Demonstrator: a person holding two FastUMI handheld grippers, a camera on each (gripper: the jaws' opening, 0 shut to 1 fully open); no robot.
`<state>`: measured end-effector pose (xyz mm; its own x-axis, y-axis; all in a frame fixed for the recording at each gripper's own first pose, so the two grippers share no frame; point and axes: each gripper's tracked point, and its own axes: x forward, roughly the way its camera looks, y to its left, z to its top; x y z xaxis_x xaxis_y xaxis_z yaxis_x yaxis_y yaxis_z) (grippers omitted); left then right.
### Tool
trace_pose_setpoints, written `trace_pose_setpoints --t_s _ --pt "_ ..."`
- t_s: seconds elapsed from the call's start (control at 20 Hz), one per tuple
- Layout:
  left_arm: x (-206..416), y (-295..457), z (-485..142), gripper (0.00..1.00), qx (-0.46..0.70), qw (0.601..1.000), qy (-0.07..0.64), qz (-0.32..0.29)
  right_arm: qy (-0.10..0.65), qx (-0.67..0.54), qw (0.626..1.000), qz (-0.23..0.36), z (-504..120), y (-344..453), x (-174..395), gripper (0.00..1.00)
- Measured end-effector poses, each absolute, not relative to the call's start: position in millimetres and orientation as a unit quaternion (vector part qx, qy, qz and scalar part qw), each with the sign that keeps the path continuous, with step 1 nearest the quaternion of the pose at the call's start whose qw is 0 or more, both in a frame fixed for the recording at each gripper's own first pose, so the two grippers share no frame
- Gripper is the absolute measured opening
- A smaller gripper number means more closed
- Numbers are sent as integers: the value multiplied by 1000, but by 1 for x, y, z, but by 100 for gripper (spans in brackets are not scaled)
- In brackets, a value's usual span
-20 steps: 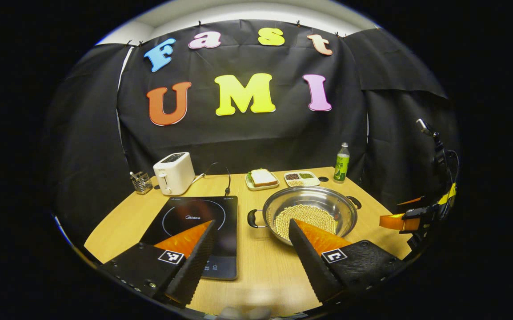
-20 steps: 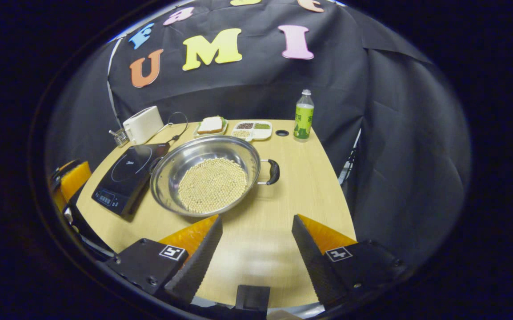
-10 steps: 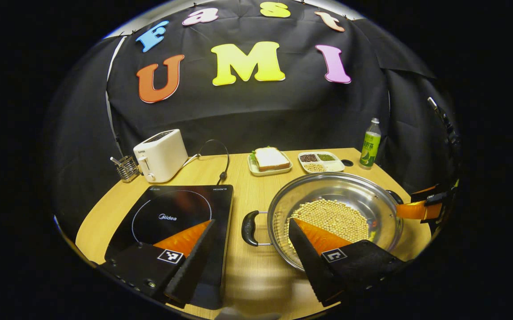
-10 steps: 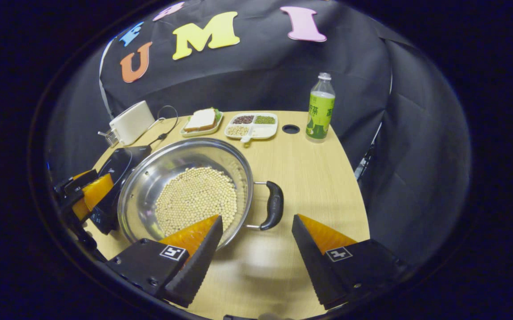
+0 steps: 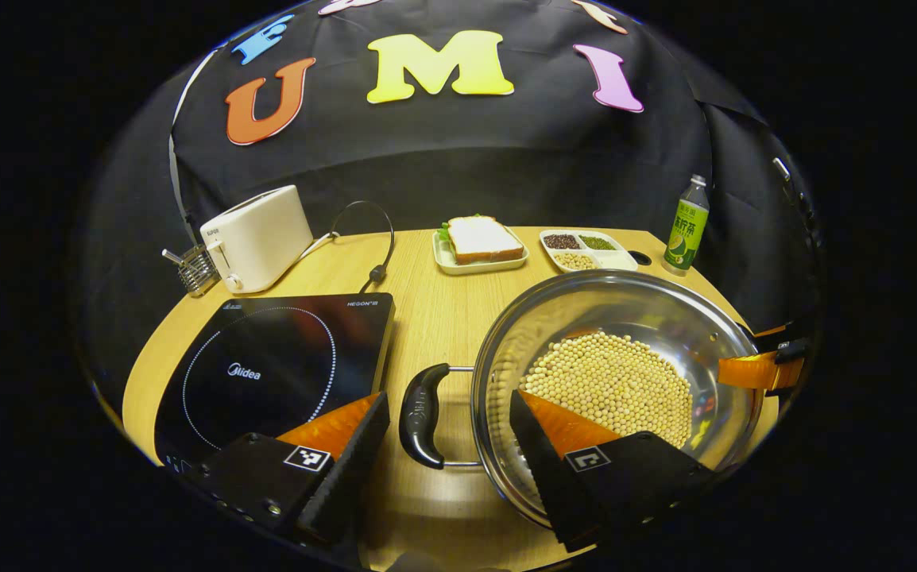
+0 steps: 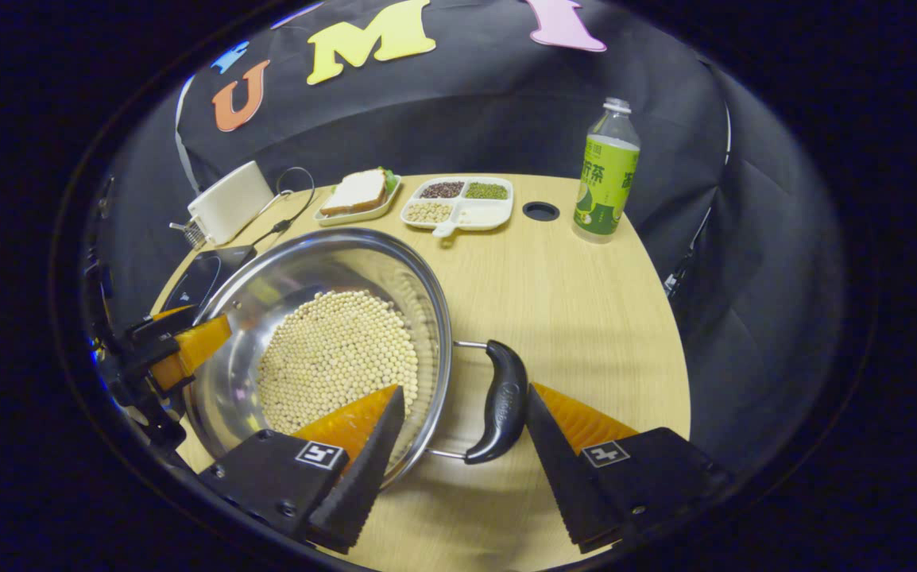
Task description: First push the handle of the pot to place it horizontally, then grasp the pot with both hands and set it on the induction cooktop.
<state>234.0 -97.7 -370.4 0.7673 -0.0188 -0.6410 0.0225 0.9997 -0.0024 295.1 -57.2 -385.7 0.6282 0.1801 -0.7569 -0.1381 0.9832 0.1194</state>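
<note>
Pot (image 5: 617, 381) looms larger now as both grippers close in, left gripper (image 5: 446, 445) and right gripper (image 6: 462, 445) spread around its handles, ready to clamp.

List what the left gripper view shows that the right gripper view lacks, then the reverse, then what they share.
Left gripper view: the whole cooktop face, and the pot's left handle between the open jaws of the left gripper.

Right gripper view: the pot's right handle between the open jaws of the right gripper, and a round hole in the table, seen plainly.

Both: the pot of beans, toaster, sandwich, tray and bottle.
</note>
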Motion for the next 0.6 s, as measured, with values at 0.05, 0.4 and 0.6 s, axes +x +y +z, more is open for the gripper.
trace_pose_setpoints --t_s 0.05,0.4,0.6 --pt "236 -101 -374 80 -1 939 345 -14 425 20 901 87 -387 -58 298 92" --pt "242 -97 -383 82 2 927 375 -1 455 35 887 69 -391 -62 298 66" --pt "238 -97 -377 66 -3 919 393 5 462 39 884 68 -384 -61 295 57"
